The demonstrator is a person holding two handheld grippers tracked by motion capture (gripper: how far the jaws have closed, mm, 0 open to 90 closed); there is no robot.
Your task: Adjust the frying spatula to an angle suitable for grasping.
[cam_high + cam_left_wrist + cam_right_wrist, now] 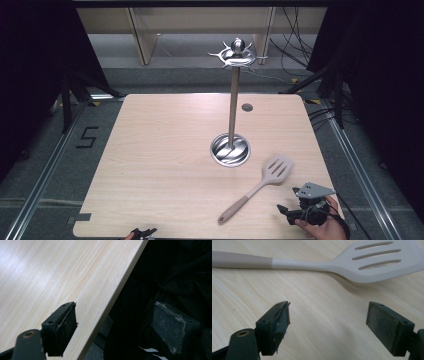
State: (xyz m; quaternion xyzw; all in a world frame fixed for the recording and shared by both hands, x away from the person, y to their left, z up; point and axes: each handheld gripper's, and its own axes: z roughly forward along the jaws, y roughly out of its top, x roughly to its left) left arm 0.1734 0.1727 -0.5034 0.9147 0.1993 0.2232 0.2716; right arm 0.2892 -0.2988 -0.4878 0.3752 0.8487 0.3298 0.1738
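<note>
A pale slotted spatula (260, 187) is lying flat on the wooden table (165, 165), near the front right part, with its wide head pointing toward the shiny metal stand (231, 147) and its darker handle pointing toward the front edge. The right tool (292, 212) is sitting in the person's hand (325, 225) just beside the spatula, near the table's front right corner, and its two black jaws are standing wide apart with nothing between them. In the right gripper view the spatula (332, 261) is lying across the top, a little way ahead of the jaws. The left tool (145, 233) is peeking in at the front edge of the table, and its jaws are apart too, holding nothing. What could go wrong from here: the spatula is lying very flat, so the jaws may be sliding over it or pushing it away instead of catching it. Grabbing the thin neck off-center may be making it tip and drop. A hard bump may also be sending it into the stand, which looks tall and may be wobbling.
</note>
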